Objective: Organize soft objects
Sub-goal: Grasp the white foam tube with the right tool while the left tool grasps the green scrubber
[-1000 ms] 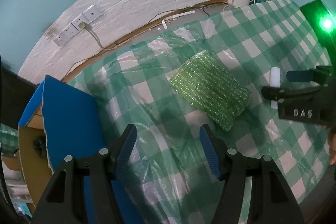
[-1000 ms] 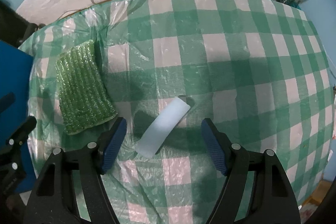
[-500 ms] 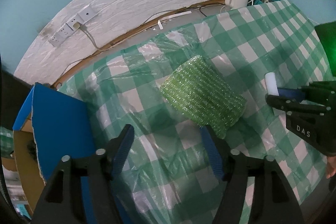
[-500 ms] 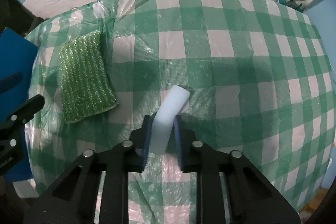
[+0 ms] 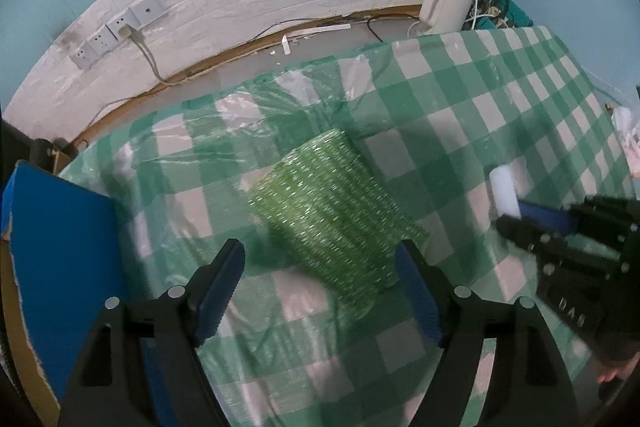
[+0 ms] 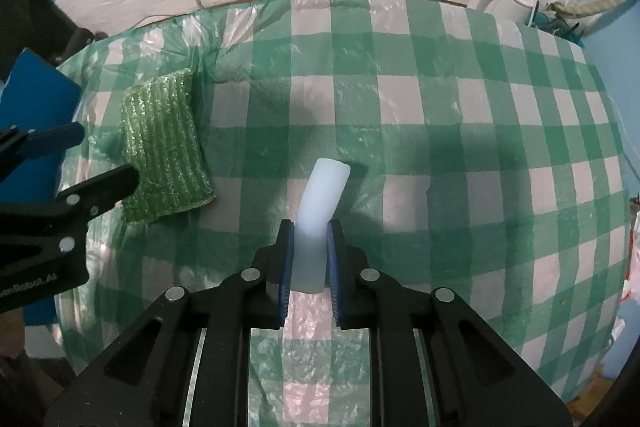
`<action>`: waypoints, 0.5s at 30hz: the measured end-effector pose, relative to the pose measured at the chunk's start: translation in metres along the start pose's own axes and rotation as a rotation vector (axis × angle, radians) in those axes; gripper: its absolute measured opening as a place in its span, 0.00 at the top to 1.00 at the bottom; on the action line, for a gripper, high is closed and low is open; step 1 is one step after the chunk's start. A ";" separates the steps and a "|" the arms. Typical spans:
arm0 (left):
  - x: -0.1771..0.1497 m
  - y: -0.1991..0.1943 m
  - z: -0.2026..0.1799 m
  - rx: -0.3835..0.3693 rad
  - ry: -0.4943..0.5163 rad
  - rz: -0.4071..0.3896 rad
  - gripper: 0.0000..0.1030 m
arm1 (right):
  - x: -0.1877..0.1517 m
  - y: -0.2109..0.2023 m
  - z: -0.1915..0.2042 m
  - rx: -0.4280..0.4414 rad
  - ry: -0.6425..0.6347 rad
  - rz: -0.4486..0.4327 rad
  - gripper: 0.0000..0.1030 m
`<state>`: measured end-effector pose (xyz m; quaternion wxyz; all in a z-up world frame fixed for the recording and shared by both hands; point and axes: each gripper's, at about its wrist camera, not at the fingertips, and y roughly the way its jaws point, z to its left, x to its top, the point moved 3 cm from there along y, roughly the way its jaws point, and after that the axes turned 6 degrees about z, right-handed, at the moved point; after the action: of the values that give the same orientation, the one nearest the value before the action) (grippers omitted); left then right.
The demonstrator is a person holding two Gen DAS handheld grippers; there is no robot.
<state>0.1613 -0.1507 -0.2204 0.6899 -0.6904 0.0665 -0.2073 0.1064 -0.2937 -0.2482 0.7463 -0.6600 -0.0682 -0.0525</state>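
Right gripper (image 6: 307, 251): clamped on the white foam strip (image 6: 322, 195), which is pinched at its near end and bends up past the blue pads.
Left gripper (image 5: 320, 267): held wide apart, nothing gripped, poised just over the near edge of the green scouring sponge (image 5: 334, 215).
Green scouring sponge: laid flat on the table (image 6: 460, 131), left of the strip.
Table: covered by a green-and-white checked cloth under clear plastic.
Blue box (image 5: 60, 239): seen at the table's left edge.
Kettle (image 5: 446, 5): stood at the far right corner, by the wall.

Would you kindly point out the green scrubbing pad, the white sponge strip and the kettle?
green scrubbing pad (image 5: 336, 211): left wrist view, middle of its top face.
white sponge strip (image 6: 324, 191): right wrist view, free upper half.
kettle (image 5: 448, 3): left wrist view, its body.
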 end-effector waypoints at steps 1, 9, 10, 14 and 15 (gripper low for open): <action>0.002 0.000 -0.002 -0.003 -0.004 -0.001 0.22 | 0.000 0.000 -0.003 0.002 0.003 0.001 0.86; 0.012 0.013 -0.017 0.010 0.005 0.012 0.22 | 0.001 0.003 -0.008 0.017 0.018 0.001 0.86; 0.013 0.015 -0.018 0.022 0.013 0.016 0.22 | 0.002 0.003 -0.007 0.018 0.020 0.001 0.86; 0.011 0.023 -0.019 0.042 0.030 0.033 0.22 | 0.002 0.005 -0.011 0.020 0.028 0.005 0.86; 0.010 0.025 -0.018 0.039 0.031 0.036 0.22 | 0.002 0.005 -0.011 0.021 0.031 0.006 0.86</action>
<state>0.1684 -0.1724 -0.2434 0.7060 -0.6721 0.0855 -0.2064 0.1096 -0.3042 -0.2540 0.7544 -0.6513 -0.0554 -0.0598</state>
